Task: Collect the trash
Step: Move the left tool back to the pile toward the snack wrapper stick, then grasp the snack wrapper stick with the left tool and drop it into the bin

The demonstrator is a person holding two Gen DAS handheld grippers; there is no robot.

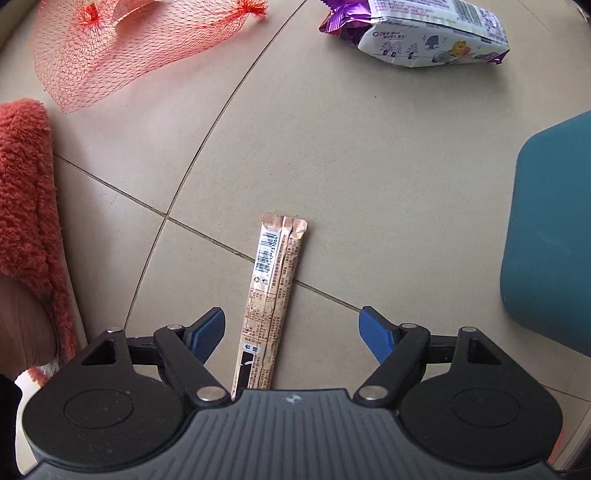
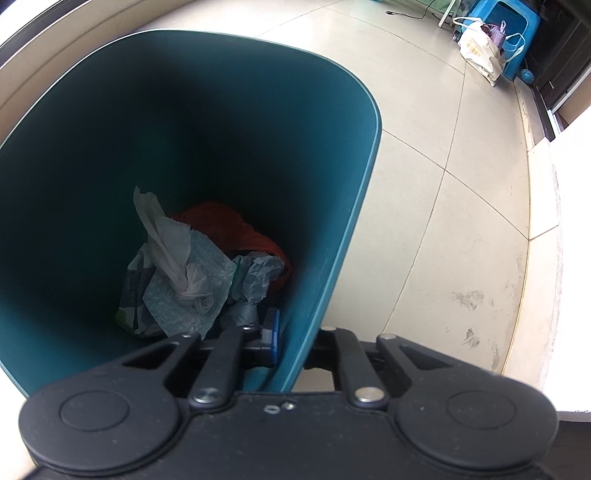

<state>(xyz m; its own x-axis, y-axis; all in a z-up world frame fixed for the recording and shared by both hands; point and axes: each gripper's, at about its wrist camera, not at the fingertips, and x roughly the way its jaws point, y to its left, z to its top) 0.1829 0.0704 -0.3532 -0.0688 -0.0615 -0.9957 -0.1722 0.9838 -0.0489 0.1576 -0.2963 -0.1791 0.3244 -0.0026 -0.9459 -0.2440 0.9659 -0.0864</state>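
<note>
Stick wrapper (image 1: 271,295) lies flat on the floor tile (image 1: 369,184), long axis running away from the left gripper (image 1: 291,334); its near end is tucked under the gripper body, between the two blue pads. Left jaws stand wide, holding nothing, neither pad touching the wrapper.

Right gripper (image 2: 286,338) is clamped on the near wall of the teal bin (image 2: 221,92), one pad inside, the other hidden behind the wall, keeping it steady. Bin already holds crumpled tissue (image 2: 166,240) and bags.

Judgement on the grab:
- Wrapper sits left of centre between the pads; shift left a touch so both pads meet it together, else the first one just pushes it sideways.
- It's thin and flat, so fingertips need to reach the tile before closing. Closing high misses it.
- Pads close across the narrow width. Fine, expect it to buckle up into the grip.
- Lift straight, then carry to the bin, visible at the right edge of the left view.

Red mesh bag (image 1: 122,55) and purple snack packet (image 1: 424,33) lie further off, well apart from the wrapper, not yet collected.
</note>
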